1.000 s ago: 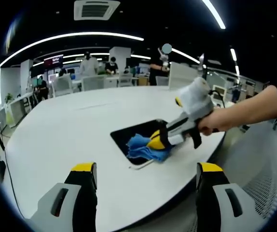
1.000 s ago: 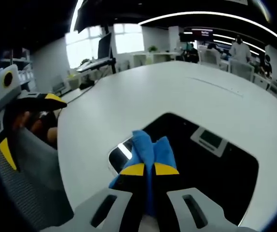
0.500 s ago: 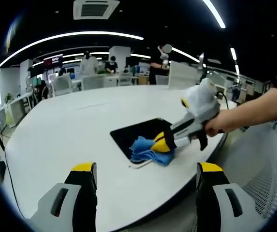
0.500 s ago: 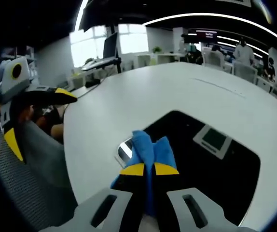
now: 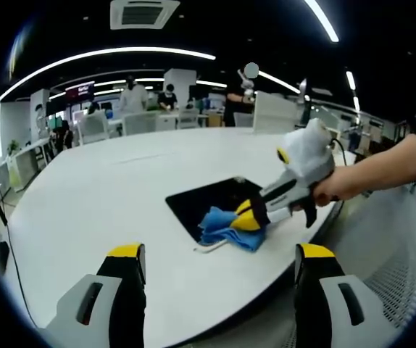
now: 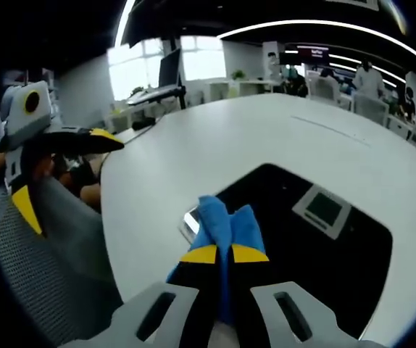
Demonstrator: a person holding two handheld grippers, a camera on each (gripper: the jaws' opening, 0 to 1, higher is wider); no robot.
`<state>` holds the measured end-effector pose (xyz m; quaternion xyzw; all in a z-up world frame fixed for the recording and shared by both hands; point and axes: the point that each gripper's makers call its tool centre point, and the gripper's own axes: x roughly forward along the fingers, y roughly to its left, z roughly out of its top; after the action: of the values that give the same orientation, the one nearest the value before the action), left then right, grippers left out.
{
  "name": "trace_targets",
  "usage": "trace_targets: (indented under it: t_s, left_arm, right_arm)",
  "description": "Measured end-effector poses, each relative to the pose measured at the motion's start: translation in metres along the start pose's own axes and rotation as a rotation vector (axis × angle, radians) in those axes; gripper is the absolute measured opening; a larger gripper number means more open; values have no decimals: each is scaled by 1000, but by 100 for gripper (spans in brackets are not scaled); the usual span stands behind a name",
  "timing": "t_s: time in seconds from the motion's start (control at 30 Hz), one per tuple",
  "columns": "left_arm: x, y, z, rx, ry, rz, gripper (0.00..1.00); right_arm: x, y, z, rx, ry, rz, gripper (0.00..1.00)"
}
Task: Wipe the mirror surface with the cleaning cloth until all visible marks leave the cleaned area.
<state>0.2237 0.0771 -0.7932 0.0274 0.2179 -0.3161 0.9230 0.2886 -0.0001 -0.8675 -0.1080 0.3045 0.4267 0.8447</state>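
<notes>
Pressing blue cloth (image 6: 226, 226) on mirror (image 6: 317, 246), R gripper (image 6: 216, 254) clamped, L gripper (image 5: 219, 252) wide.

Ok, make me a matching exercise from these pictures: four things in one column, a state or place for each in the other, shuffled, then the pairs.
Things:
1. right gripper
2. left gripper
3. cleaning cloth
4. mirror

States or places:
A. dark, flat on the white table, reflecting a ceiling vent
B. jaws wide apart, holding nothing
C. blue, bunched at the mirror's near edge
D. jaws closed on blue fabric

Pairs: 1-D, 2-B, 3-C, 4-A
</notes>
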Motion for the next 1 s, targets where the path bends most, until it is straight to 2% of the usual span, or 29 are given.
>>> trace_targets:
  t_s: [0.63,1.0]
  left_arm:
    - [-1,0,-2,-1,12,6,84]
    - [-1,1,-1,-1,8,6,84]
  right_arm:
    - [0,-1,0,-8,22,52,0]
    - [-9,-14,-6,3,27,43,0]
